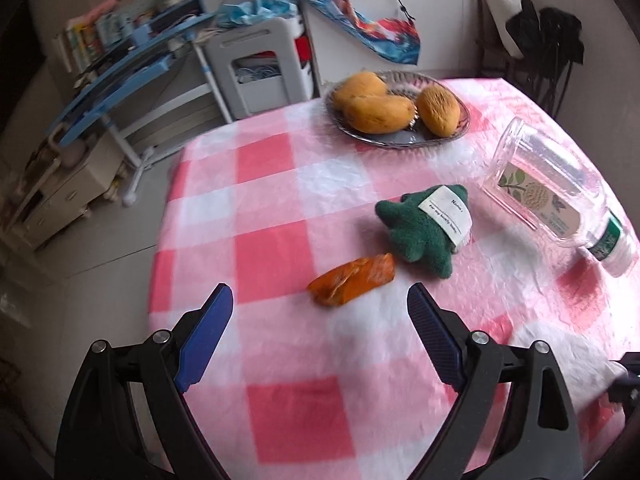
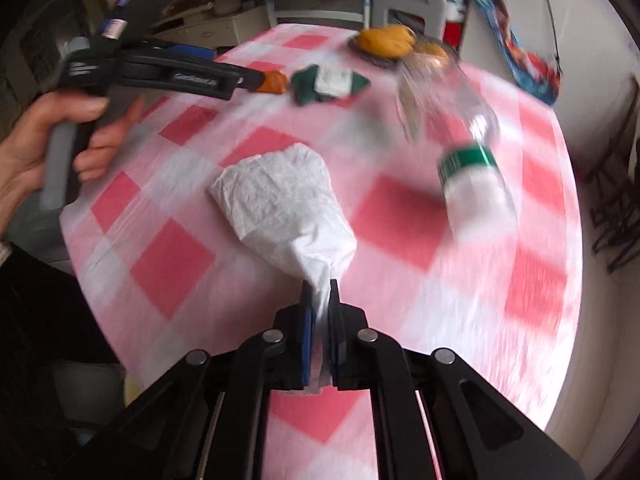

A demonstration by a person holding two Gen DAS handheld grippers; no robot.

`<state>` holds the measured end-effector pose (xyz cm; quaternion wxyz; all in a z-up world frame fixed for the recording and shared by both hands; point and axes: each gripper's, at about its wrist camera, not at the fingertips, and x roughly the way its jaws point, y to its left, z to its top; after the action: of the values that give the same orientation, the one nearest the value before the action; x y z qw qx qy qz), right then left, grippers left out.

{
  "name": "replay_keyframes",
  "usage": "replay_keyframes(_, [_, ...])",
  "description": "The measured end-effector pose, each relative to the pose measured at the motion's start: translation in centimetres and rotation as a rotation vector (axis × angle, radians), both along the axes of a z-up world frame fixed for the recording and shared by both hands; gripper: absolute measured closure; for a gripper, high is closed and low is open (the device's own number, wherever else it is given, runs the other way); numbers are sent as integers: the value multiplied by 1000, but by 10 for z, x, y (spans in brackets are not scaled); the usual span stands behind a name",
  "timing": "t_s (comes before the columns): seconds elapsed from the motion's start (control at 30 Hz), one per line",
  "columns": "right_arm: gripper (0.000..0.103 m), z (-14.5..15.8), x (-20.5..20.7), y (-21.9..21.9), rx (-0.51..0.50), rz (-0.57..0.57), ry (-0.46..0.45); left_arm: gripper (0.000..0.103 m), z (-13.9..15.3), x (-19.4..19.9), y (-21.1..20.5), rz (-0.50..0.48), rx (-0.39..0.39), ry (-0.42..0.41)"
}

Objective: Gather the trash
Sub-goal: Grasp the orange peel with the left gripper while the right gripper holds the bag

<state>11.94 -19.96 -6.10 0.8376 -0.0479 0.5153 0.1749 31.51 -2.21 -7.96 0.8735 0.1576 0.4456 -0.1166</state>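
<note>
Right wrist: right tongs (image 2: 322, 296) pinch the crumpled tissue (image 2: 280, 204).

Left wrist view: set above the near edge of the bench (image 1: 280, 184), facing forward and down between spread tongs (image 1: 320, 304), close to the orange wrapper (image 1: 352, 280) and green plush toy (image 1: 424, 228). Right wrist view: lower and nearer the cloth, facing along shut tongs (image 2: 320, 292) across the same bench (image 2: 400, 208). Shared by both: wrapper (image 2: 274, 81), toy (image 2: 328, 82), fruit plate (image 1: 396, 136), fallen bottle (image 1: 560, 196), white tissue (image 1: 560, 356).
</note>
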Motion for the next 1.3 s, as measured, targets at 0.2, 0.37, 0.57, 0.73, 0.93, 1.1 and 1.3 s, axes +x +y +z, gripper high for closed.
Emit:
replay_keyframes(0.2, [27,6,4,22,-25,50,-98,34,-14,10,-19,-38,41,-1])
replay_keyframes(0.37, [37,-5,11,35,-82,73,-86,63,-12,8,-26,-83,18,23])
replay_keyframes(0.57, [87,-2,5,34,-46,76,-80,98,-2,-11,-16,-105,-103,93])
replay_keyframes(0.73, [93,8,-1,36,-15,72,-114,98,14,-46,-2,-91,-173,82])
replay_keyframes(0.93, [93,25,-9,30,51,34,-167,98,28,-88,17,-49,-338,102])
replay_keyframes(1.1, [93,31,-20,26,63,22,-193,98,32,-125,27,-19,-402,94])
replay_keyframes(1.3, [93,42,-32,16,133,-2,-231,98,41,-184,35,41,-394,-11])
